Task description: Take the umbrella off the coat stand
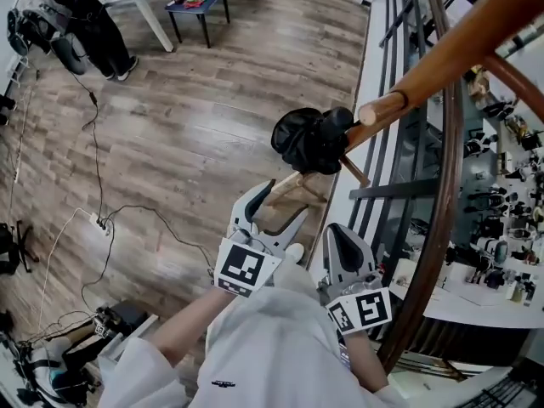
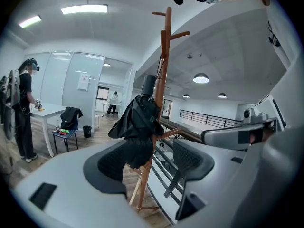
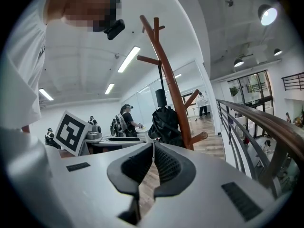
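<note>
You are holding the left gripper (image 1: pixel 285 201) and right gripper (image 1: pixel 337 230) nearly level, pointing at the umbrella (image 1: pixel 310 138) hanging on the coat stand (image 1: pixel 433 66). The left jaws are standing apart and empty, while the right jaws are sitting closed on nothing.

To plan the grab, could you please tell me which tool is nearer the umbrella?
Left. The left tool, open, is just short of the umbrella; the right tool is farther back.

Umbrella (image 1: pixel 313 138) blk. Coat stand (image 1: pixel 442 58) reddish-brn wood. Floor (image 1: pixel 187 100) under stand: grey-brn planks. Left gripper (image 1: pixel 276 204) and right gripper (image 1: pixel 344 245) nr stand: lt grey, blk ribbed pads, b/w marker cubes. Railing (image 3: pixel 266 122) beside stand: dk grey bars, brn top.
</note>
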The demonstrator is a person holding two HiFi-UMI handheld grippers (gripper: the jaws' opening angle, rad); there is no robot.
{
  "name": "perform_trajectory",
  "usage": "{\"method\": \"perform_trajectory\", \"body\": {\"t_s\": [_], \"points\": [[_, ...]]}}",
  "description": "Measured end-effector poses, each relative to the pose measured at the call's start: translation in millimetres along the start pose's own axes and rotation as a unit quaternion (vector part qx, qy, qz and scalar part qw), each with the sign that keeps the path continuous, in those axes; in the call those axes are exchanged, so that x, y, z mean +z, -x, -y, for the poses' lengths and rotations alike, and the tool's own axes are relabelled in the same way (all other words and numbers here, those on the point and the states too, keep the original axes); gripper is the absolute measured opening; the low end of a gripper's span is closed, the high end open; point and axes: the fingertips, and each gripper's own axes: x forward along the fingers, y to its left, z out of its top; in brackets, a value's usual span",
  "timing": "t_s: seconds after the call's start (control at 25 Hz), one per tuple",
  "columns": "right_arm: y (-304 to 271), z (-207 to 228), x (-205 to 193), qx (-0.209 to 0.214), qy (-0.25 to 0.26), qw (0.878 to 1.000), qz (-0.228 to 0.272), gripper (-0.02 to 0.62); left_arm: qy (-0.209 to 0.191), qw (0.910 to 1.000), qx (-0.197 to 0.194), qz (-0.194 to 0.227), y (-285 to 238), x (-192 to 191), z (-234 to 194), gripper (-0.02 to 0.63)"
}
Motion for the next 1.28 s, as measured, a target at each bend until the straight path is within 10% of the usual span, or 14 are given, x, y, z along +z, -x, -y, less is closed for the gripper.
{"method": "perform_trajectory", "body": {"t_s": [0.6,1.28], "points": [[-33,7,-17,-0.008,-0.001,1.000,-0.016,0.037,-0.054,0.9983,0.009,0.021,-51,-5,-41,0.390],[-32,17,-22,-0.026,-0.016,0.999,-0.022,0.037,-0.082,0.9932,-0.075,0.034,-90,2,-37,0.472]]}}
